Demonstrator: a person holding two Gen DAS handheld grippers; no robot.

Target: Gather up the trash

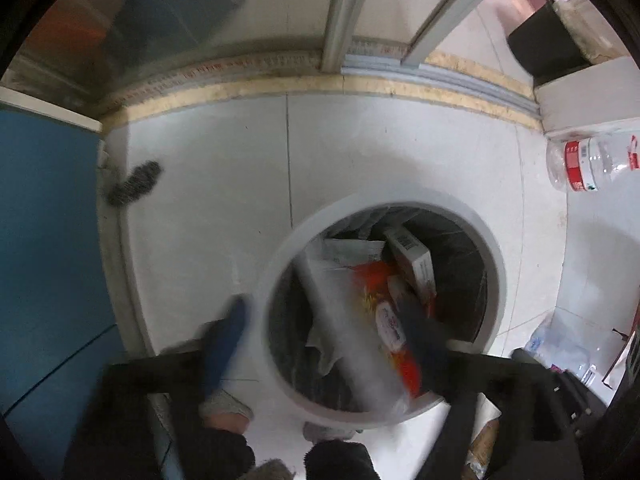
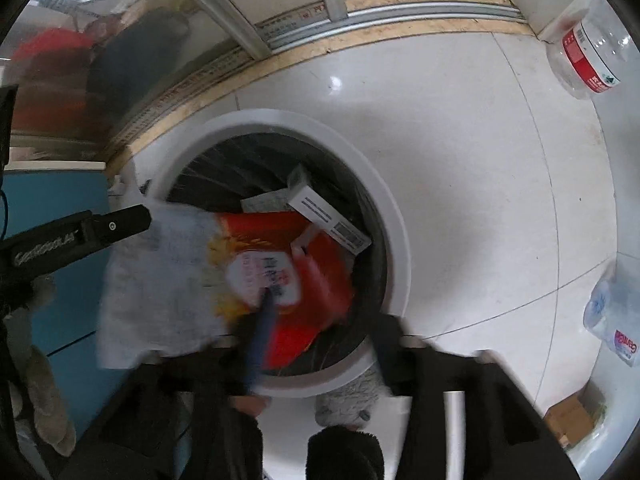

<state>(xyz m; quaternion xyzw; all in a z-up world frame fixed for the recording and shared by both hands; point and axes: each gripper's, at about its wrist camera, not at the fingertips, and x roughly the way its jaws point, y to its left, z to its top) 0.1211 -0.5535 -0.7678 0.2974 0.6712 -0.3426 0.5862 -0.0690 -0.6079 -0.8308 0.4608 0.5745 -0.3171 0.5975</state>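
Note:
A white round trash bin [image 1: 276, 276] with a black liner stands on the tiled floor, holding boxes and paper; it also shows in the right wrist view [image 2: 384, 200]. A red, yellow and clear plastic snack bag [image 1: 384, 320] hangs blurred over the bin mouth, seen larger in the right wrist view [image 2: 256, 272]. My left gripper [image 1: 324, 340] is open, its blue fingers [image 1: 224, 344] wide on either side of the bag. My right gripper [image 2: 324, 328] is open above the bin's near rim, its left finger [image 2: 260, 332] across the bag.
A clear bottle with a red label [image 1: 592, 164] lies on the floor at far right, also in the right wrist view [image 2: 588, 56]. Another crushed bottle [image 2: 616, 320] lies nearer. A blue cabinet [image 1: 44, 240] is at left, a sliding glass door track [image 1: 320, 84] behind.

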